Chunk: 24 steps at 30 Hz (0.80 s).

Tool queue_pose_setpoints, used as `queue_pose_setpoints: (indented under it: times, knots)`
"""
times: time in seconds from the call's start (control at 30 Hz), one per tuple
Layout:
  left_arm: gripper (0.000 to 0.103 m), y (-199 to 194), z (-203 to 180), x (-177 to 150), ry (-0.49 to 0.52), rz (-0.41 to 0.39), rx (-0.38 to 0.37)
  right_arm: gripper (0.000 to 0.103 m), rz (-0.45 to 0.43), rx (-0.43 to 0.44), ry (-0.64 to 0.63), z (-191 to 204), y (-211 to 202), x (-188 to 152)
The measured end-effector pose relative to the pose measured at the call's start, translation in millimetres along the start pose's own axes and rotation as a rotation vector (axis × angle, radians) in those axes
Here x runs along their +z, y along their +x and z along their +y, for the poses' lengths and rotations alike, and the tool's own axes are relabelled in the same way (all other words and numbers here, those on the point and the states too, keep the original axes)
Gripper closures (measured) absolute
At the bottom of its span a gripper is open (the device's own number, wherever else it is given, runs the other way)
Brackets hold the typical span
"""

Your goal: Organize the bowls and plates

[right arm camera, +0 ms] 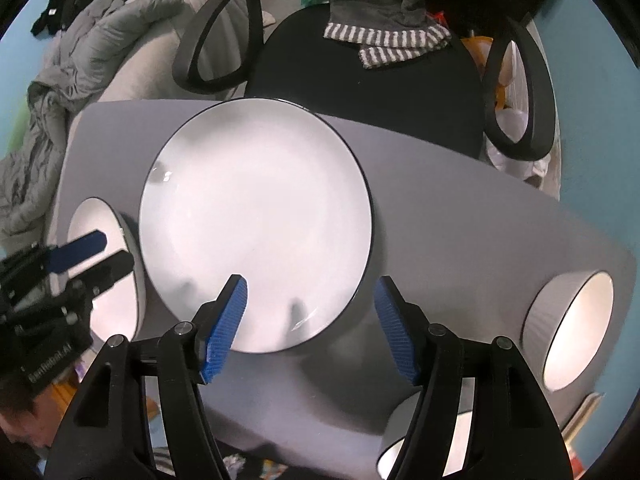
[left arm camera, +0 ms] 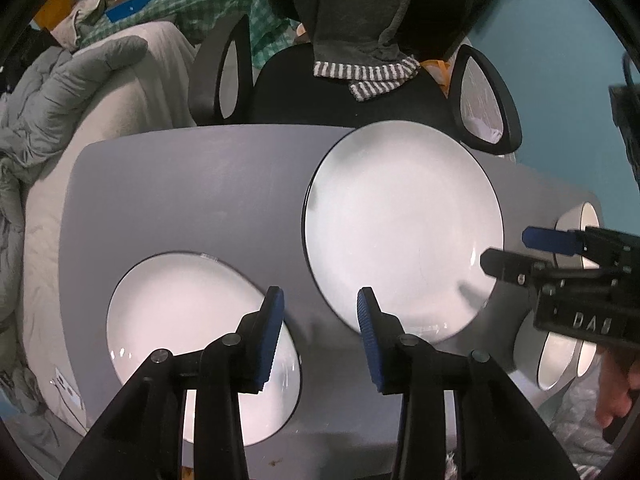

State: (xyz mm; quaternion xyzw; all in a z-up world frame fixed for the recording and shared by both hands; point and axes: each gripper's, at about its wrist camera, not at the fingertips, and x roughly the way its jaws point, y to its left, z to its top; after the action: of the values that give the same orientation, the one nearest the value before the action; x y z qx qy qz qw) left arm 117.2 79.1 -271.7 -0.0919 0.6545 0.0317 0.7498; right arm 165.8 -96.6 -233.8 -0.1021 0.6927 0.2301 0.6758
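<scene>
Tabletop (left arm camera: pixel 180 200) lies bare and grey between your plates. Small plate (left arm camera: pixel 180 332) sits lower left, large plate (left arm camera: pixel 404 224) centre. Your left gripper (left arm camera: pixel 320 336) hangs spread and empty above the gap between them. Your right gripper (right arm camera: pixel 310 328) is spread over the large plate's near rim. Bowls (right arm camera: pixel 568 332) at the right edge are cut off.

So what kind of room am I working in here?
Probably a bedroom or a small lived-in room: a grey table with plates, a black office chair draped with clothing, and a bed with a rumpled grey duvet behind.
</scene>
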Motion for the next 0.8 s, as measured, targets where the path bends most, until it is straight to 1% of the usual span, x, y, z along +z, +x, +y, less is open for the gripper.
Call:
queue_pose_setpoints:
  times: [0.07,0.17,0.3,0.47,0.57,0.67,0.8]
  knots:
    - [0.058,-5,1,-9,-0.006,-0.008,-0.001,0.036,-0.008,-0.003,0.001,2,-4,-4]
    - [0.056,-14,3,-20,-0.015,-0.02,-0.014,0.036,-0.021,-0.017,-0.009,7,-9,-9]
    - [0.049,-24,7,-33,-0.019,-0.04,-0.017,0.036,-0.045,-0.05,-0.037,16,-18,-15]
    - [0.048,-34,15,-44,-0.051,-0.058,-0.03,0.036,-0.066,-0.061,-0.065,26,-27,-23]
    - [0.048,-41,25,-52,-0.098,-0.077,-0.057,0.034,-0.075,-0.056,-0.08,35,-33,-29]
    - [0.048,-45,33,-62,-0.132,-0.091,-0.067,0.034,-0.077,-0.052,-0.095,41,-36,-33]
    - [0.048,-48,48,-73,-0.192,-0.086,-0.082,0.034,-0.071,-0.039,-0.107,49,-38,-38]
